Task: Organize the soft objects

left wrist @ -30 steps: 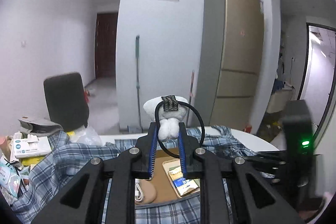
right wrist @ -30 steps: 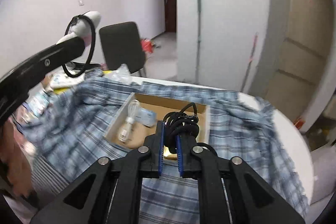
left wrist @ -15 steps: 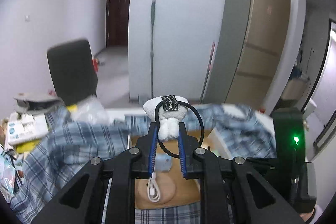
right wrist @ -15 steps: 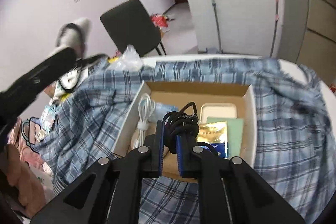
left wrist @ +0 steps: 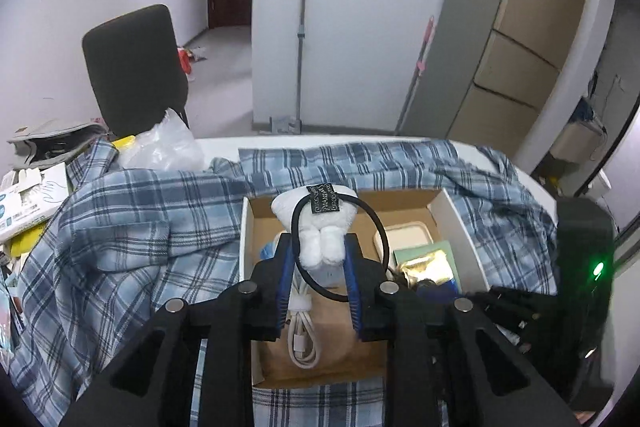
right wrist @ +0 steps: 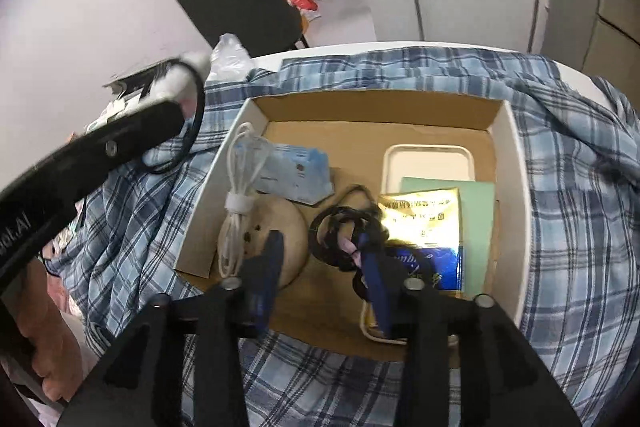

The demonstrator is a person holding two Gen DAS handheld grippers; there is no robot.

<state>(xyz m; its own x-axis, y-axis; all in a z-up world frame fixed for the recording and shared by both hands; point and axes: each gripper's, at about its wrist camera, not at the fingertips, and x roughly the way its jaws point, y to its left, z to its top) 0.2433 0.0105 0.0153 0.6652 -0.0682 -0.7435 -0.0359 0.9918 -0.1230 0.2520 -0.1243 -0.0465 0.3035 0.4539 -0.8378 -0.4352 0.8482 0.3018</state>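
In the left wrist view a soft, light white plush hair tie [left wrist: 320, 227], best held by its plush body, is seen at frame centre between the opening left claw [left wrist: 318, 267] above the cardboard box [left wrist: 456, 211], while in the right wrist view limp black hair ties [right wrist: 344, 235] are seen lying in that box at lower centre, released from the opening right claw [right wrist: 324, 263].

Matt cardboard box [right wrist: 516, 187], woven plaid cloth [right wrist: 580, 227]

black tool [left wrist: 320, 281], blue finger pads [left wrist: 282, 287], silver screws, green light

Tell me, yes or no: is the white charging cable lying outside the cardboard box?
No. The bundled white cable lies inside the cardboard box, along its left wall beside a blue packet.
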